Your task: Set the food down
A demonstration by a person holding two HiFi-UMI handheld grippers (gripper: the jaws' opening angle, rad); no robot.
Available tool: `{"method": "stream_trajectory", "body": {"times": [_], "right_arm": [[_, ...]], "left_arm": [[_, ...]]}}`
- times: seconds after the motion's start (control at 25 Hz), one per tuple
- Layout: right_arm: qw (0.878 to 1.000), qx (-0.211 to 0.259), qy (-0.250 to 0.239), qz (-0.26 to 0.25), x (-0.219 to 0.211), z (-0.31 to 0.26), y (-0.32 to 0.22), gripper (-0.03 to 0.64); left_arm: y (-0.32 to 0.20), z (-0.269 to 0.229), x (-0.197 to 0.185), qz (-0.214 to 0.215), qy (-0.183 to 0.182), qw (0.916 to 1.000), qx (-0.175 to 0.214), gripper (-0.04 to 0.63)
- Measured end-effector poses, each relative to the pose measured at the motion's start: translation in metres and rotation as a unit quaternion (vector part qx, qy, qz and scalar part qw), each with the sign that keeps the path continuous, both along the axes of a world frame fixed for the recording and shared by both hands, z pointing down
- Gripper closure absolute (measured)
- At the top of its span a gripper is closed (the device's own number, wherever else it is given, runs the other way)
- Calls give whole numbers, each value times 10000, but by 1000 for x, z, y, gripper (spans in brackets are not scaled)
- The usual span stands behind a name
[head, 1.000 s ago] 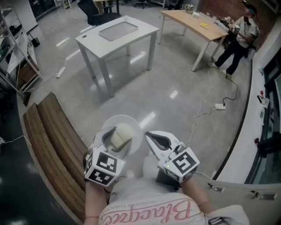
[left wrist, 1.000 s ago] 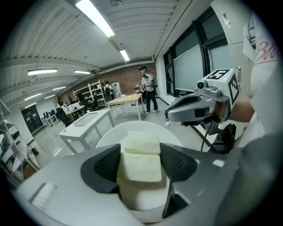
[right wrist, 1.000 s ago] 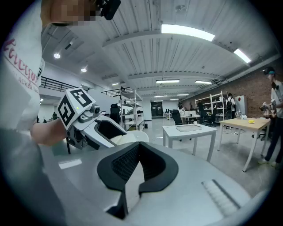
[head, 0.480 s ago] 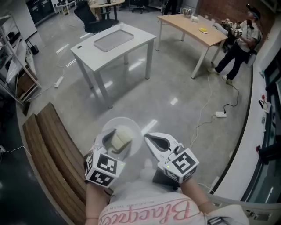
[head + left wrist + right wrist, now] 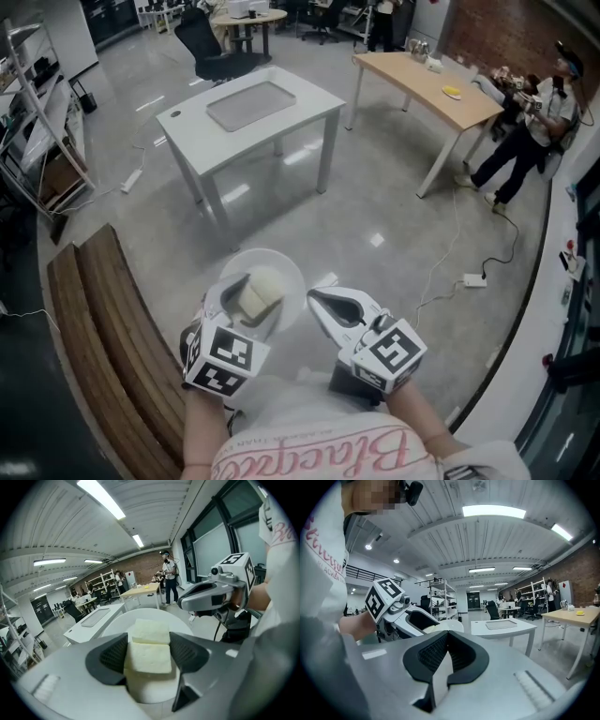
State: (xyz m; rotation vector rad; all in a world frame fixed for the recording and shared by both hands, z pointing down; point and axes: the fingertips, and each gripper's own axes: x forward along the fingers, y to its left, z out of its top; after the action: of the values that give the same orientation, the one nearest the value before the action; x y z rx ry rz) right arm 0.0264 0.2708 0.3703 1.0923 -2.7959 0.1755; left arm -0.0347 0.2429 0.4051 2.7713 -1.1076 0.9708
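- The left gripper [image 5: 242, 292] has its jaws set wide and pinching the food [image 5: 149, 657]: two pale, cream-white blocks with a fine, spongy surface and squared edges, one stacked on the other.
- The ribbed black pads [image 5: 110, 656] press on both sides of the blocks.
- A round, smooth white plate [image 5: 287, 266] shows just beyond and under the food; how it is carried cannot be told.
- The right gripper [image 5: 446, 648] is just right of the left one, its jaws pressed together with nothing between them.
- Each gripper bears a marker cube [image 5: 225, 356] with black-and-white square patterns; the person's white shirt [image 5: 319, 448] has pink script lettering that cannot be read clearly.
- Food and plate hang in the air above a glossy grey floor [image 5: 375, 216], well apart from any surface.
- A white surface [image 5: 251, 101] with a grey inset stands far ahead, a wooden surface [image 5: 427, 77] far right, a slatted wooden bench [image 5: 98, 309] close at the left.
- Open floor lies between them, with a cable and power strip [image 5: 474, 279] at the right.
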Motion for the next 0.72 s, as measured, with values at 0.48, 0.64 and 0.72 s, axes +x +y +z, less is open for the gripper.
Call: {"method": "stream_trajectory", "body": {"times": [0.48, 0.64, 0.72], "right_arm": [[9995, -229, -74, -202, 11, 13, -29, 615], [9994, -302, -116, -126, 15, 15, -47, 615], [9993, -330, -121, -108, 15, 16, -57, 615]], "left_arm": [[-30, 6, 16, -107, 68, 9998, -157, 319], [-48, 11, 18, -80, 43, 9997, -224, 319], [-58, 13, 19, -58, 45, 9996, -266, 319]]}}
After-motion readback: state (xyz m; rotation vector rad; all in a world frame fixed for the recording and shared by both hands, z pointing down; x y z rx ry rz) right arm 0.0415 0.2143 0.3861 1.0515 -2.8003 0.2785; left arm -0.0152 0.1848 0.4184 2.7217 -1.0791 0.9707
